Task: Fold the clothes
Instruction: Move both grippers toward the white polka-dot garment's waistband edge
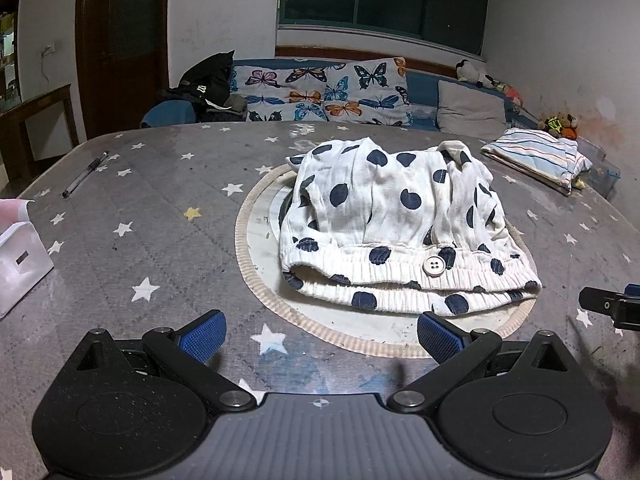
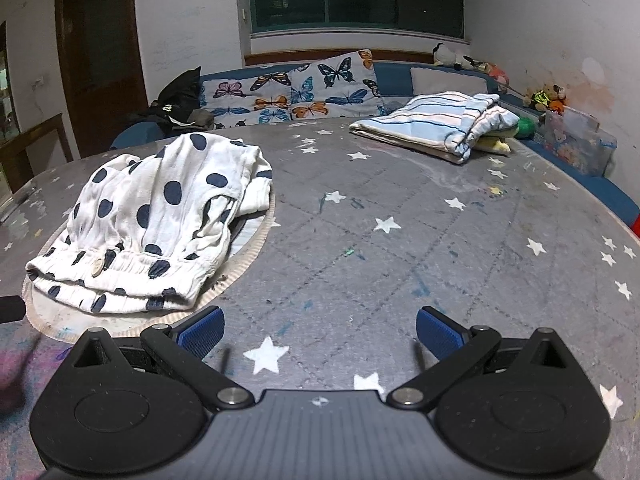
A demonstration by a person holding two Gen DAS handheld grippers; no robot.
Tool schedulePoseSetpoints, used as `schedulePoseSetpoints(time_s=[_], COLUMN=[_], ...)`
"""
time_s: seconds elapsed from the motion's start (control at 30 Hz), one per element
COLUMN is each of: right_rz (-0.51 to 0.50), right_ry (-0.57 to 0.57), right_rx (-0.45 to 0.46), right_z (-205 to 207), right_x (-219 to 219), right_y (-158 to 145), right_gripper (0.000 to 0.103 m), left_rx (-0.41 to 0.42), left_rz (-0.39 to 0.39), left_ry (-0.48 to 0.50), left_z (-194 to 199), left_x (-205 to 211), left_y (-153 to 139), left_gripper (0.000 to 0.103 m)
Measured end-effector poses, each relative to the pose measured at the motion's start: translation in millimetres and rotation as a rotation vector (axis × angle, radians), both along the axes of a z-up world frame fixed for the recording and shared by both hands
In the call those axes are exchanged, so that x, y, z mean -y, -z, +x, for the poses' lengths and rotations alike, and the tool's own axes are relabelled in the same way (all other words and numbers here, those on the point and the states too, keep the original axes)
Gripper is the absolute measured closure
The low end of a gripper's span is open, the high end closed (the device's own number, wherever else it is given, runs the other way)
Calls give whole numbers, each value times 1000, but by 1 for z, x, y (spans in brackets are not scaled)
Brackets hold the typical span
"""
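White shorts with navy polka dots [image 1: 400, 224] lie folded on a round mat [image 1: 256, 272], the elastic waistband and its white button [image 1: 433, 266] facing me. The right wrist view shows the same shorts [image 2: 160, 216] at the left. My left gripper [image 1: 320, 338] is open just in front of the waistband, its blue pads holding nothing. My right gripper [image 2: 318, 334] is open over bare tablecloth, to the right of the shorts. A tip of the right gripper shows at the left view's right edge. A folded striped garment [image 2: 436, 124] lies at the far right.
The table wears a grey star-print cloth [image 2: 400, 240]. A pen [image 1: 85, 174] lies far left and a white box [image 1: 20, 268] sits at the left edge. Beyond the table stand a sofa with butterfly cushions [image 1: 320, 92], a dark bag, and plush toys [image 1: 560, 124].
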State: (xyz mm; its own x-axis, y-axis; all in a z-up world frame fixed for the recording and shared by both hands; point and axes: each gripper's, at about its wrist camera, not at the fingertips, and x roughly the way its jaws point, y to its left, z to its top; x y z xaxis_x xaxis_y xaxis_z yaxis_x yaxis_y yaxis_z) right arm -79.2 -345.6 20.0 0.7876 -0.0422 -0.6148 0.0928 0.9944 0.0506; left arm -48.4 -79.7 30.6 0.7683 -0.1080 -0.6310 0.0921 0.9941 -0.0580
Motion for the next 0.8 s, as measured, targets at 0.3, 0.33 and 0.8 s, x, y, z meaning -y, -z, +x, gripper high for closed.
schedulePoseSetpoints(time_s=[0.3,0.33,0.8], right_rz=[-13,-16,-36], right_ry=[-42,-48,-124], right_rx=[5,6,7], right_z=[7,8,23], right_x=[-11,-13,-34], right_y=[-4,-4,-8], right_gripper=[0,0,0], left_rx=[7,8,16], left_rz=[13,13,36], left_ry=[8,10,12], left_z=[5,6,23], left_x=[4,4,6], left_y=[-3,-4,-10], left_gripper=[0,0,0])
